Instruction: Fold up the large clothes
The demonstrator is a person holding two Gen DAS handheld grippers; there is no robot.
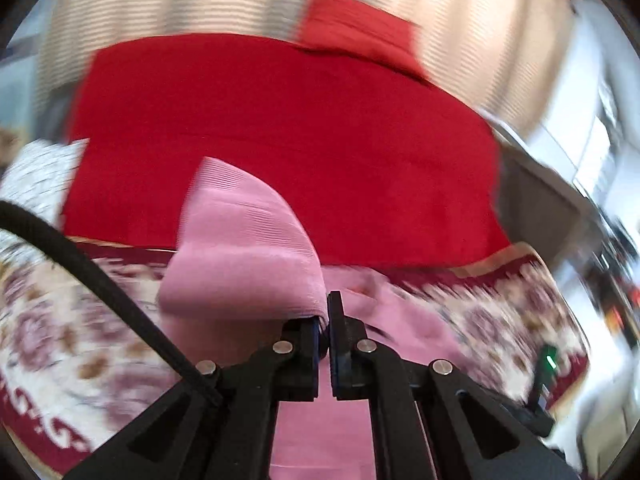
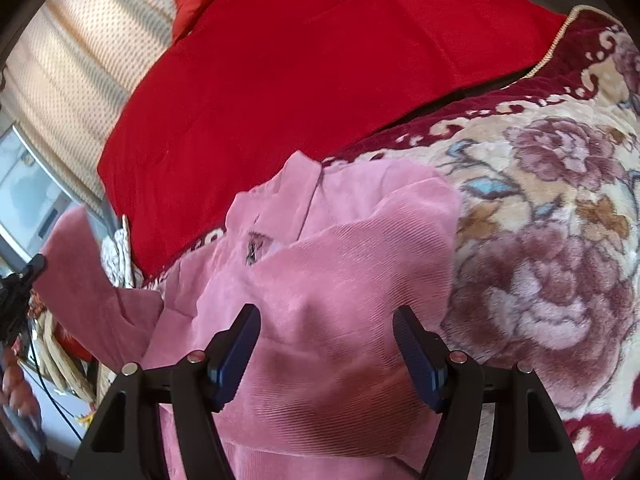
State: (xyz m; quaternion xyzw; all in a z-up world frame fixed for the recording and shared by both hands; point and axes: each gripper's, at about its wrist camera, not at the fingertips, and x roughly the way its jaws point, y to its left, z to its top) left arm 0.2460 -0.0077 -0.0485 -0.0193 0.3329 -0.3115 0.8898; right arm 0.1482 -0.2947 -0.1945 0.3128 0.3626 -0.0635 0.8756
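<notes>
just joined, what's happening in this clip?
A person with two handheld claws is folding a pink corduroy garment on a floral blanket. The left claw is shut on a pink flap, lifted above the rest. The right claw is open, over the garment body and gripping nothing. A red cloth lies behind.

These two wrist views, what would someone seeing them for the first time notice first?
The pink garment fills the foreground, lying on a flowered blanket. The left gripper is shut on a lifted piece of it, while the right gripper hangs open above the cloth. Behind lies a big bright red cloth.
</notes>
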